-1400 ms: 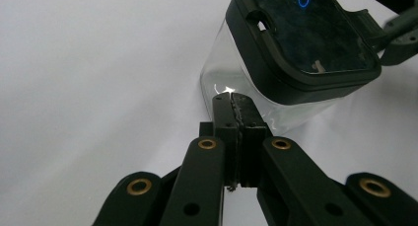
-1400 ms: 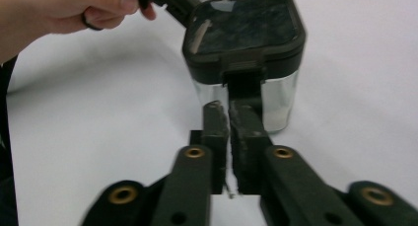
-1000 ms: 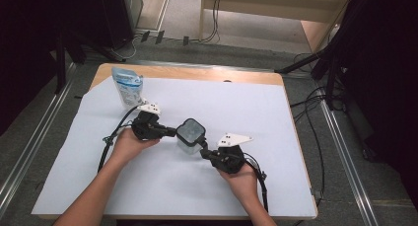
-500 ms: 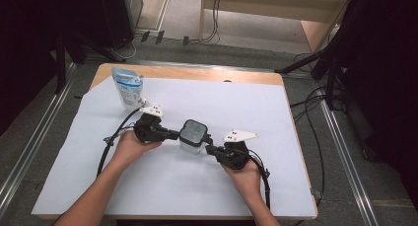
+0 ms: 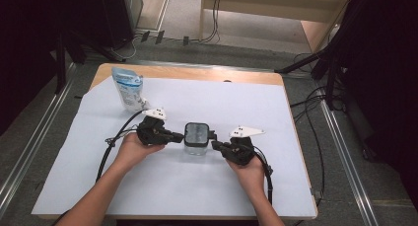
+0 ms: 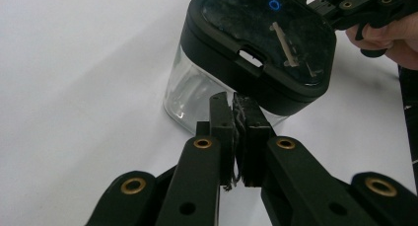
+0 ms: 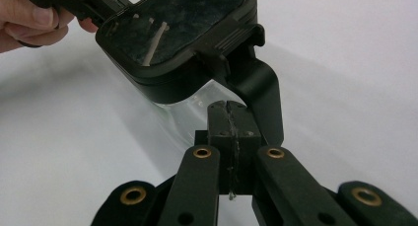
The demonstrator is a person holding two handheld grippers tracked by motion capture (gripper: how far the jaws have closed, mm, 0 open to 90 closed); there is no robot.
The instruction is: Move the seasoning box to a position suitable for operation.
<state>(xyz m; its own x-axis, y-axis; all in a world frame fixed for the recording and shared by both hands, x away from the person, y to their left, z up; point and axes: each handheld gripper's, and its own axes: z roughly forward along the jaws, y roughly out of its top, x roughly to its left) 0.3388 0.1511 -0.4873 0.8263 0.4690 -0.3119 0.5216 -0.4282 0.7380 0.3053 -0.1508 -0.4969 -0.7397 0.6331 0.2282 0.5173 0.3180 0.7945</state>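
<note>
High view, container [image 5: 196,137]: clear glass with black lid, upright mid-sheet on the white paper [image 5: 197,196], between both grippers.
High view, left gripper [image 5: 178,136]: tips at the lid's left edge.
High view, right gripper [image 5: 215,144]: tips at the lid's right side, by the clasp.
High view, pouch [image 5: 127,89]: standing at far left, well apart.
Left gripper view, jaws: pressed together, nothing between; tips just beside the glass wall below the lid [image 6: 256,43], contact perhaps, hard to tell.
Right gripper view, jaws: closed flat, empty; tips under the black clasp [image 7: 254,85].
</note>
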